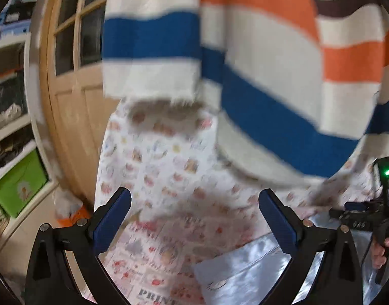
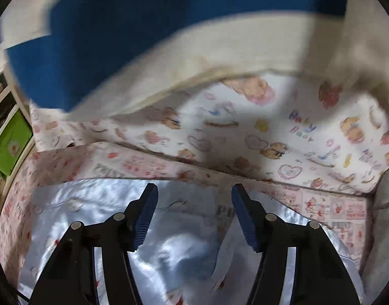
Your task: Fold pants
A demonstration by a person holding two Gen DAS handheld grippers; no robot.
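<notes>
Pale blue satin pants lie rumpled on a pink printed sheet; in the left wrist view the pants lie at the lower right. My right gripper hovers over the pants, pointing steeply down, its jaws open with nothing pressed between the blue pads. My left gripper is open wide above the sheet's left part, empty, to the left of the pants. At the right edge of the left wrist view a hand holds the other gripper's black body.
A person in a striped sweater and bear-print trousers stands right behind the sheet's far edge. A wooden door and shelves with a green box are to the left. A grey cushion lies at the right.
</notes>
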